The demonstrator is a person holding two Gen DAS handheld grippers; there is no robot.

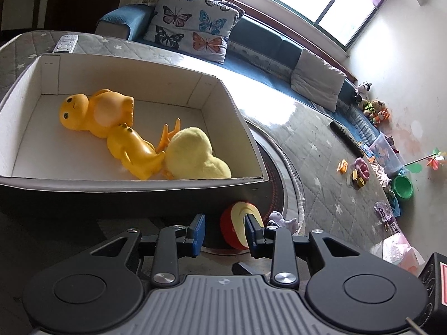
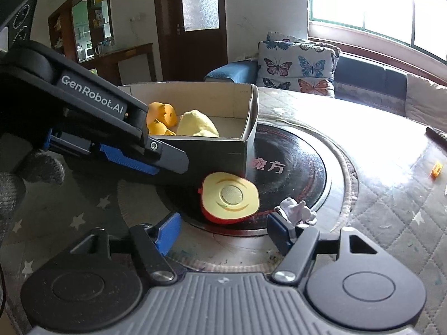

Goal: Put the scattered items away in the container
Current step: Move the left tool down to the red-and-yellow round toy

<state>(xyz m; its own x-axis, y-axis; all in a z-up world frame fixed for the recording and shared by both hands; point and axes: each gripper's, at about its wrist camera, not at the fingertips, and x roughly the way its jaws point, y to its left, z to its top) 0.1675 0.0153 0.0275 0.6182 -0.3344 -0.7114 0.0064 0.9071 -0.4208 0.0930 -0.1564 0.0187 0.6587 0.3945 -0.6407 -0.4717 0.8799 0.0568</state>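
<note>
Apple half (image 2: 230, 198) | red skin, cream cut face | beside box (image 2: 212, 150)

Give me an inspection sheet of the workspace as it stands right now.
Surface: quilted star-print cover around a round black hotplate.
Job's things: box holds a yellow rubber toy and a plush chick; red-and-yellow apple half and a small white figure lie outside.
Clutter: two remotes, small toys.
Grippers: left gripper open near the apple half; right gripper open.
Cables: thin wire at frame edge.
Surroundings: sofa, butterfly cushion, window.
</note>
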